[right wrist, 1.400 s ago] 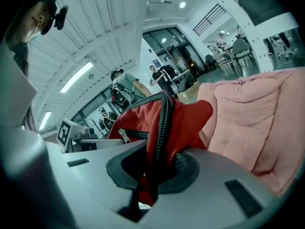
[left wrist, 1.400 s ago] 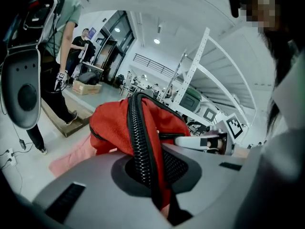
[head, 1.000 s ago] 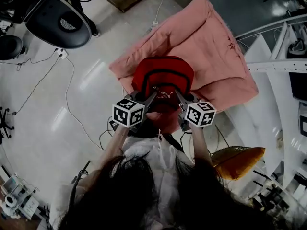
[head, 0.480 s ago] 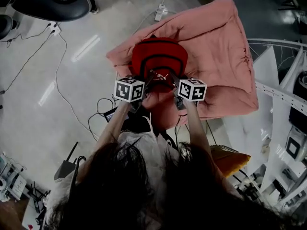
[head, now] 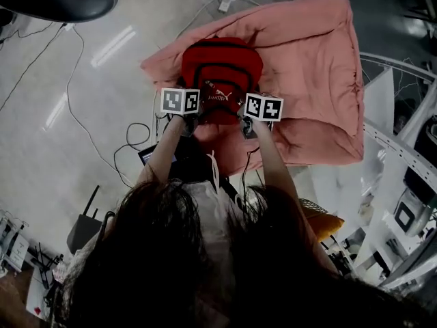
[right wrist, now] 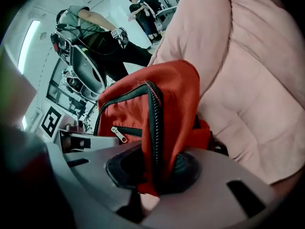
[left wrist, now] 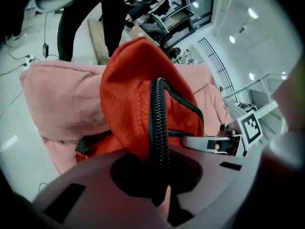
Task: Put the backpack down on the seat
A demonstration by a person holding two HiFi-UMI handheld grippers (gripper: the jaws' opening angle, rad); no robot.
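**Backpack at the pink seat, both grippers clamped**

Your left gripper [left wrist: 159, 182] pinches the red backpack [head: 220, 67] along its black zipper edge. Your right gripper [right wrist: 155, 178] pinches the opposite zippered edge. The backpack stands upright over the near left part of the pink cushioned seat [head: 317, 53].

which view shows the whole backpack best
Head view: the whole red backpack shows from above against the pink seat. The left gripper view shows only a pinched fold with its black zipper; the right gripper view shows the same, plus a zipper pull.
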